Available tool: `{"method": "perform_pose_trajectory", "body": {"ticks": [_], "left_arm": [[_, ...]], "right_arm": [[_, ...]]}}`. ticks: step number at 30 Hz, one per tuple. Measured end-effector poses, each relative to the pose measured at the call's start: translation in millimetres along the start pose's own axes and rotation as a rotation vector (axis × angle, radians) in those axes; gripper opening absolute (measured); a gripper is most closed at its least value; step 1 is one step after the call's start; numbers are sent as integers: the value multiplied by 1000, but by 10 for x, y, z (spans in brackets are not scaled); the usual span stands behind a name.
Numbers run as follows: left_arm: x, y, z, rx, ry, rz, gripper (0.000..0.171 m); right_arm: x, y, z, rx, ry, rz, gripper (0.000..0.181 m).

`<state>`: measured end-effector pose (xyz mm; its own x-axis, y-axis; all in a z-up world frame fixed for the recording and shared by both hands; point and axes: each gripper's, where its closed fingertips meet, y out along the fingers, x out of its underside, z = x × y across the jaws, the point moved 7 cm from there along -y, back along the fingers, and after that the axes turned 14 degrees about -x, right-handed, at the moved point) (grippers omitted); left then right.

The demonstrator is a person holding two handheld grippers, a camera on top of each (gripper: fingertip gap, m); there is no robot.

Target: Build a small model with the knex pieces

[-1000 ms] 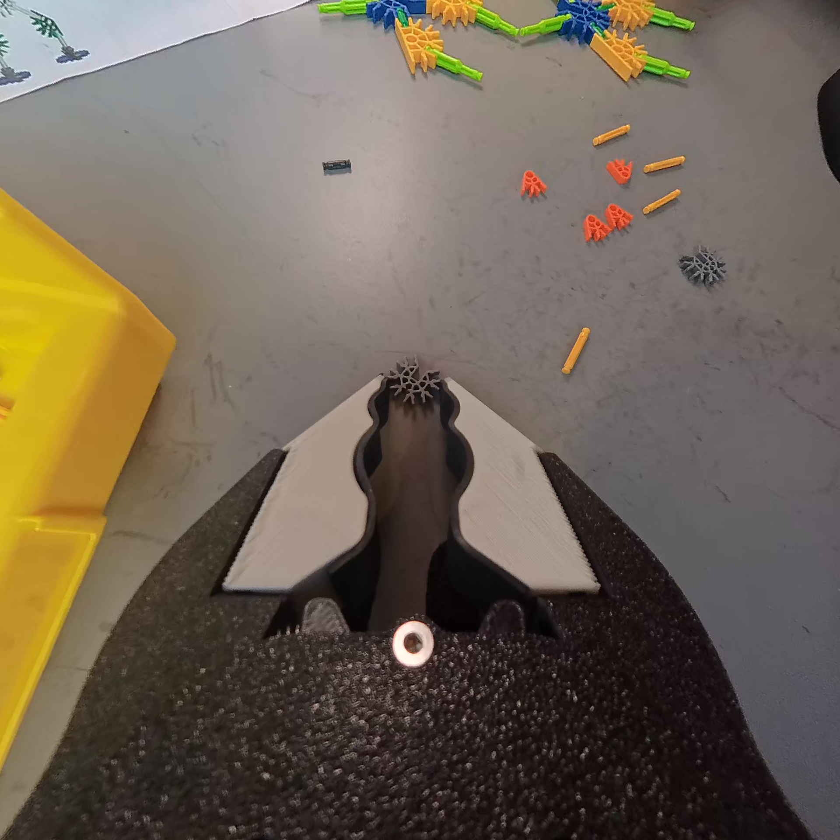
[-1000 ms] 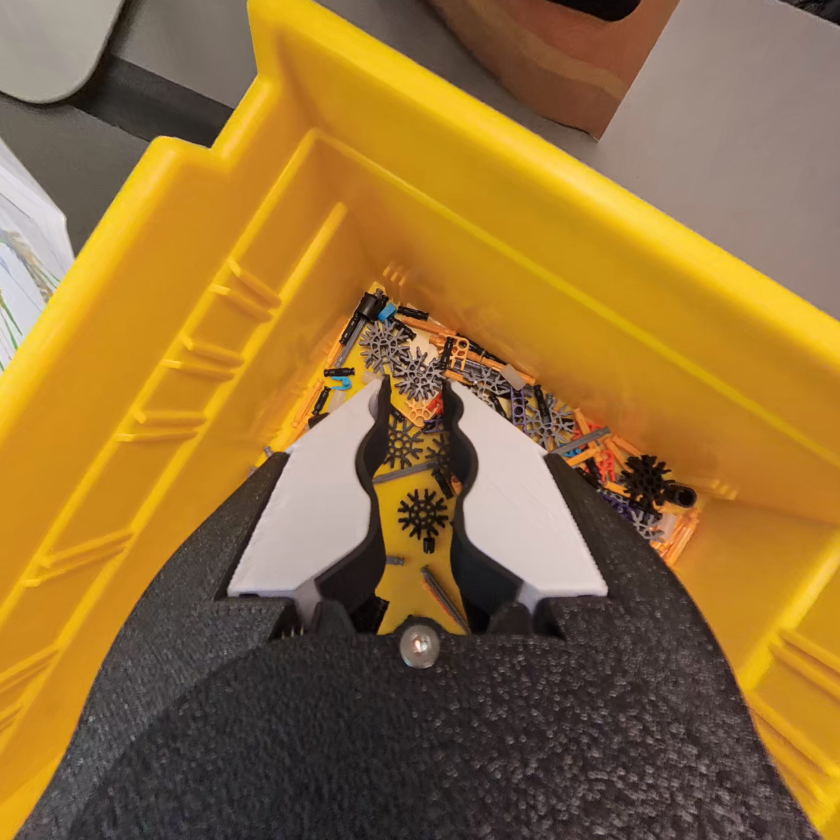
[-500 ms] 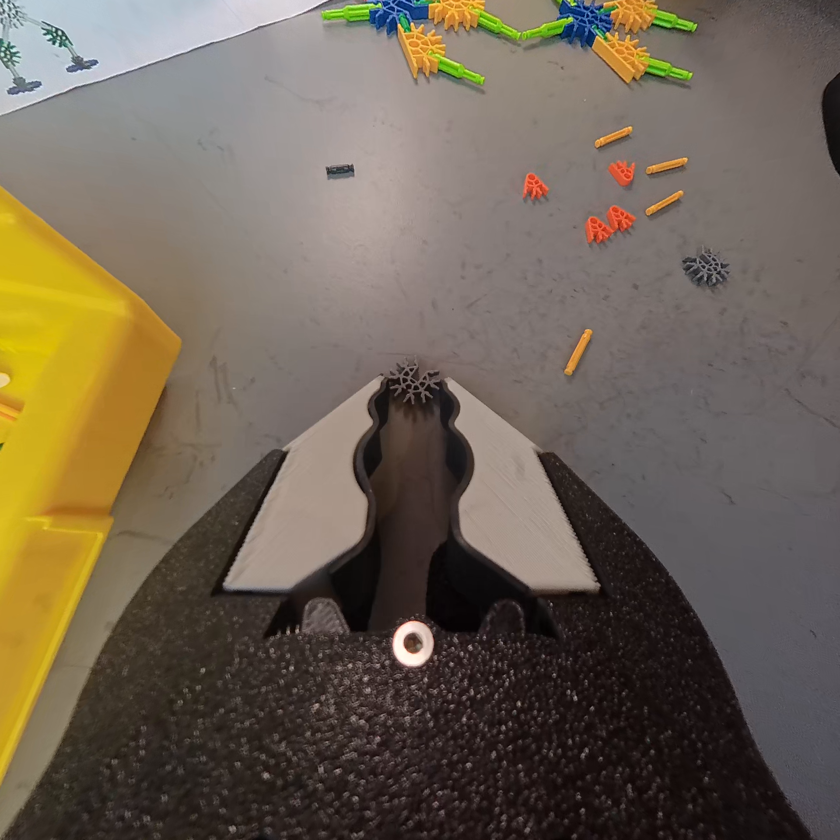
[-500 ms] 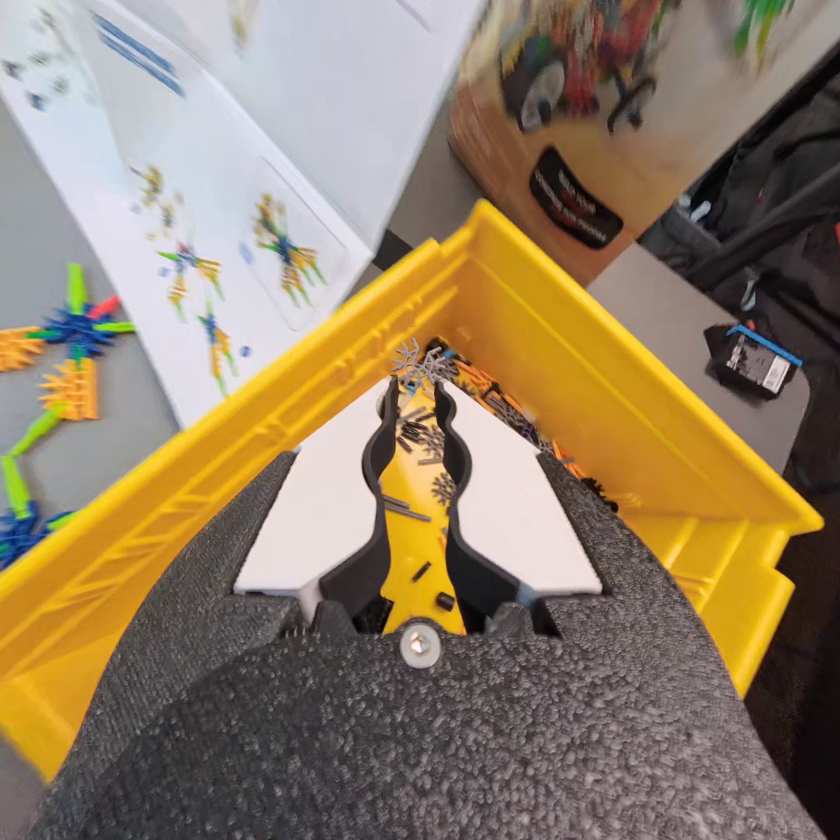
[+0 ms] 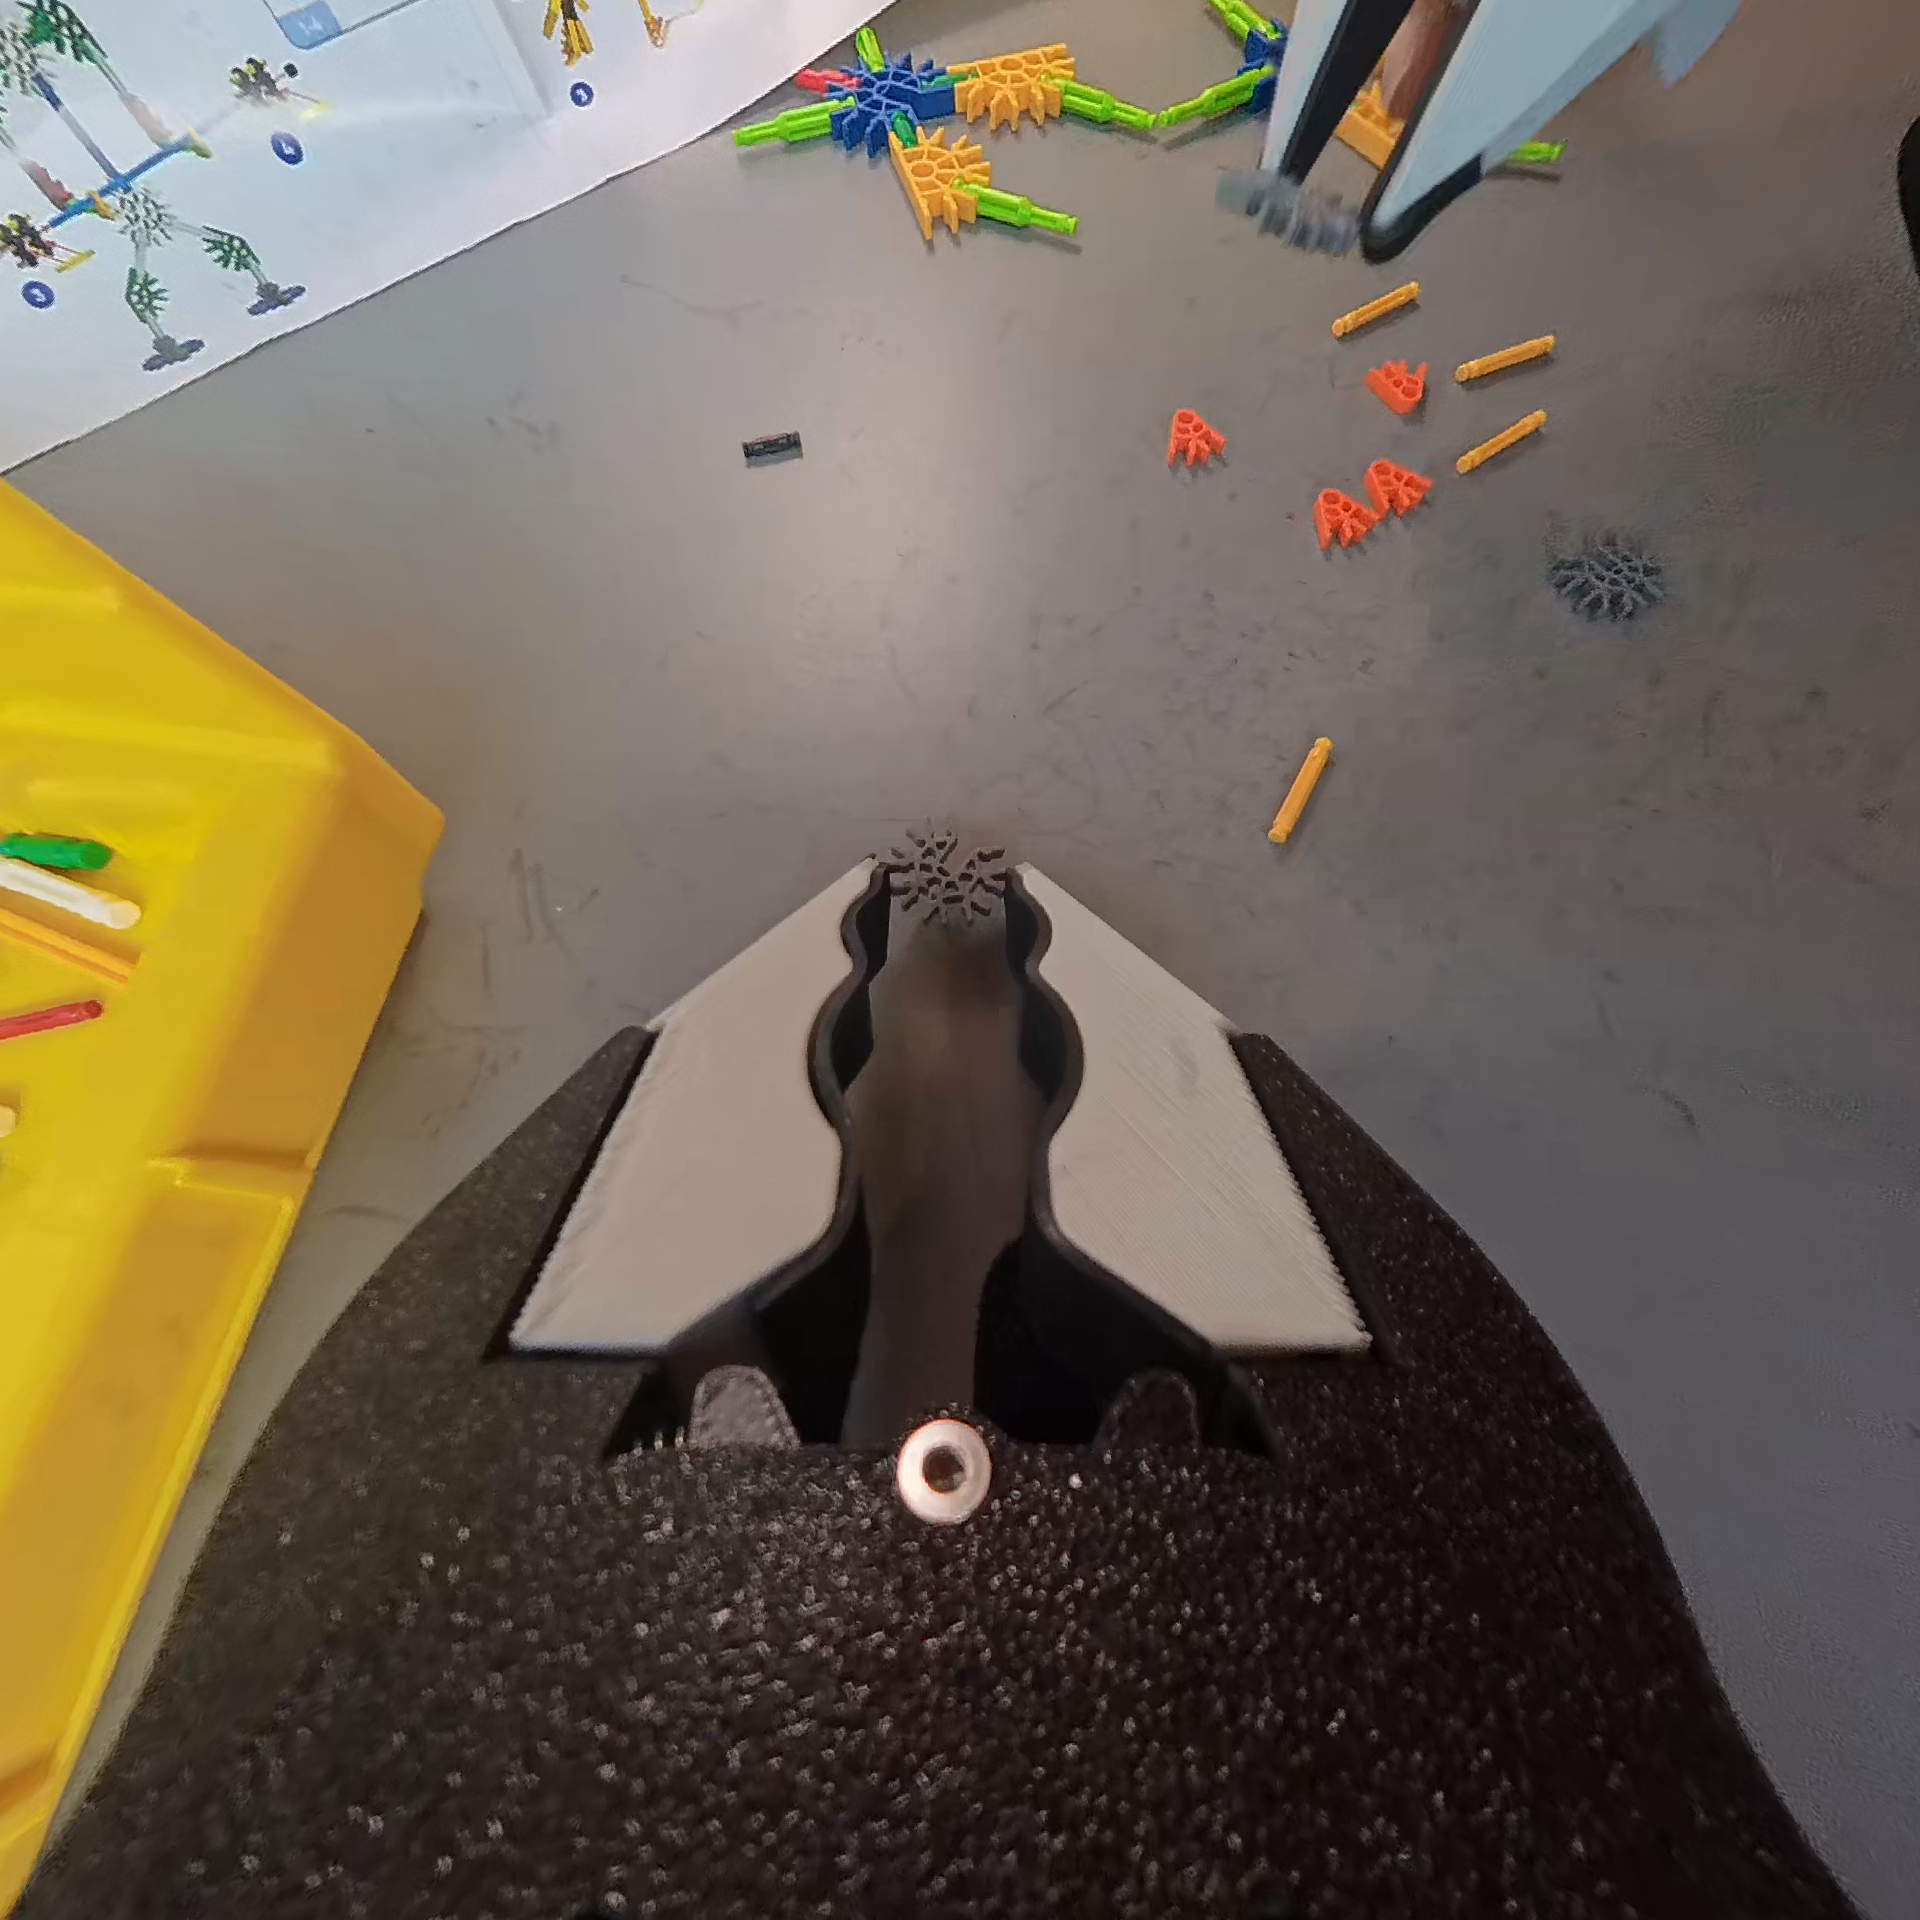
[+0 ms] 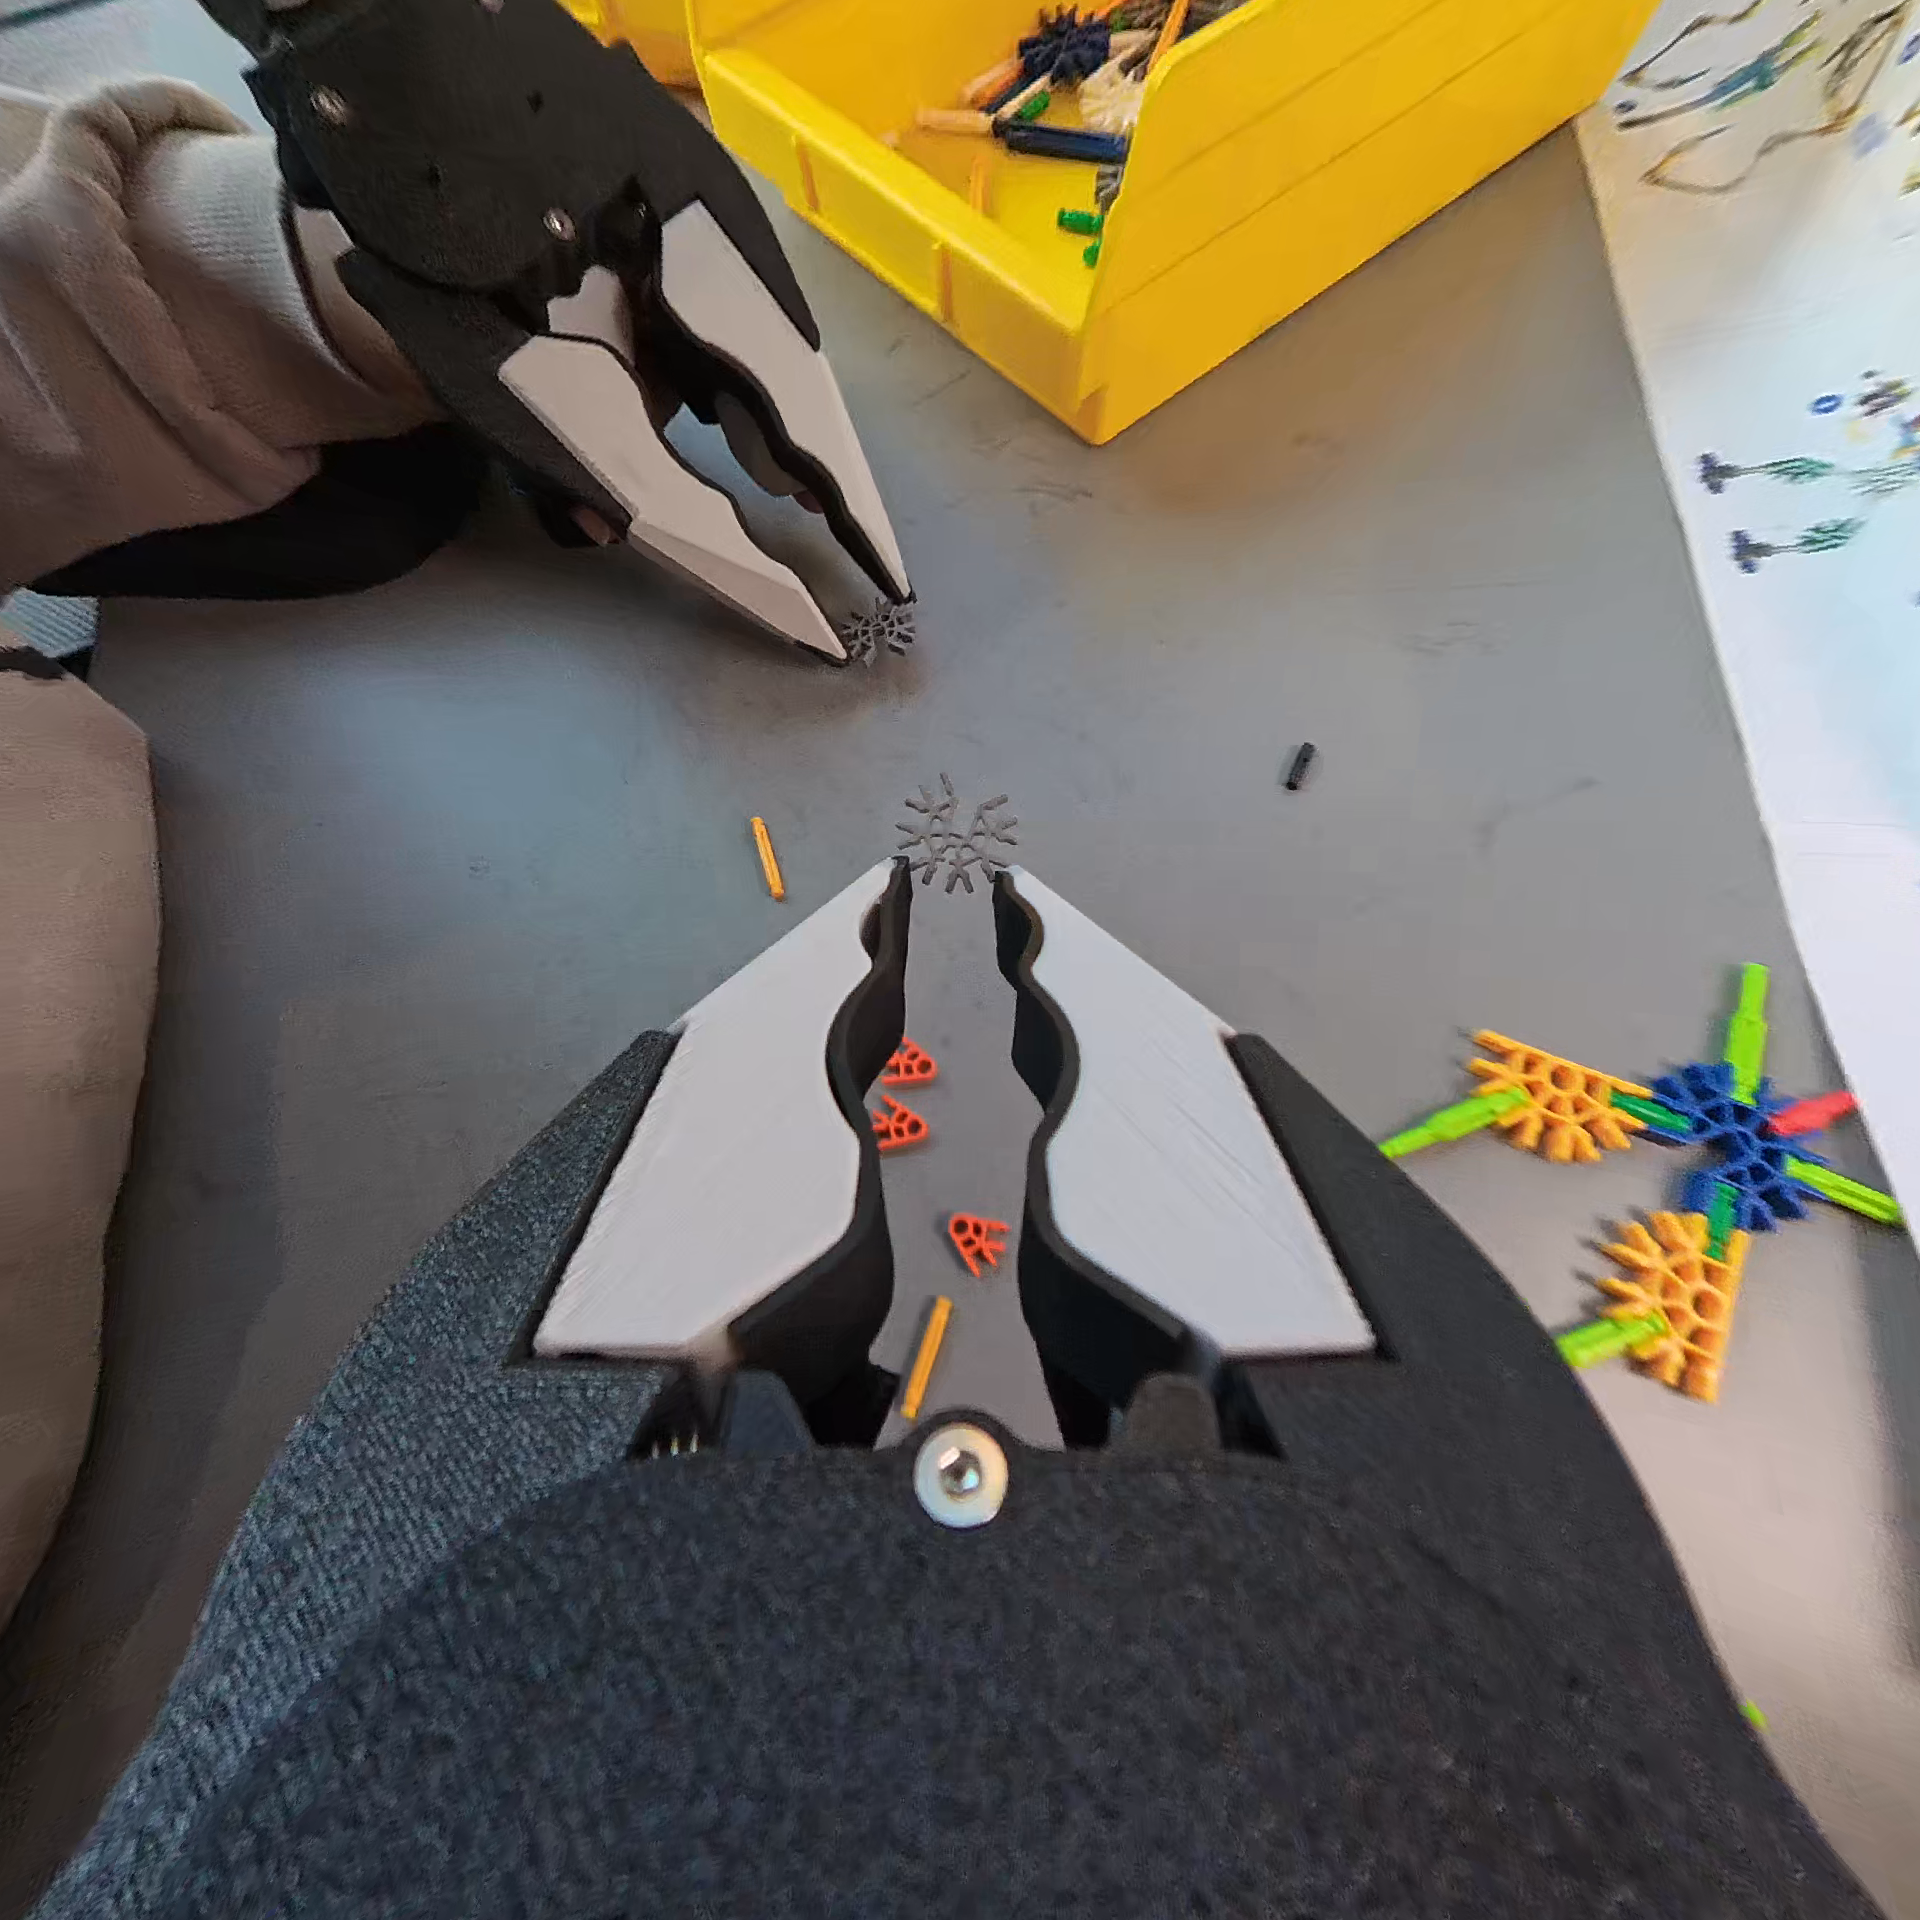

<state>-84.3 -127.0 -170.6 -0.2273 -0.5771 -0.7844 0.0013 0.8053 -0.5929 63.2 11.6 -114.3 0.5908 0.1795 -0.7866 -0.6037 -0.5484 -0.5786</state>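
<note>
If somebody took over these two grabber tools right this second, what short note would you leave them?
Left gripper: shut on a dark grey snowflake piece, low over the grey table.
Right gripper: shut on a lighter grey snowflake piece, held above the table.
Around them: a yellow bin of loose parts, a printed instruction sheet, a built cluster of blue, orange and green pieces, small orange connectors, thin orange rods, a third grey snowflake piece and a short black rod.
Done: each gripper has one piece. Neither piece is joined to anything yet.
</note>
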Motion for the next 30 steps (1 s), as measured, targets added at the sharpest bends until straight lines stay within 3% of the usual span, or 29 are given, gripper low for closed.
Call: {"method": "perform_pose_trajectory", "body": {"ticks": [4, 10, 15, 24, 30], "left_arm": [[54, 1, 9, -9, 20, -49, 22], [77, -13, 14, 10, -18, -79, 22], [92, -38, 15, 79, -64, -93, 31], [119, -78, -37, 154, -108, -98, 31], [151, -112, -144, 121, -100, -101, 31]], "right_arm": [[-35, 377, 54, -32, 12, -72, 14], [-15, 655, 205, -5, -16, -172, 14], [88, 727, 261, 14, -92, -261, 13], [107, 723, 273, -27, -81, -232, 14], [111, 714, 258, -40, -70, -234, 19]]}}
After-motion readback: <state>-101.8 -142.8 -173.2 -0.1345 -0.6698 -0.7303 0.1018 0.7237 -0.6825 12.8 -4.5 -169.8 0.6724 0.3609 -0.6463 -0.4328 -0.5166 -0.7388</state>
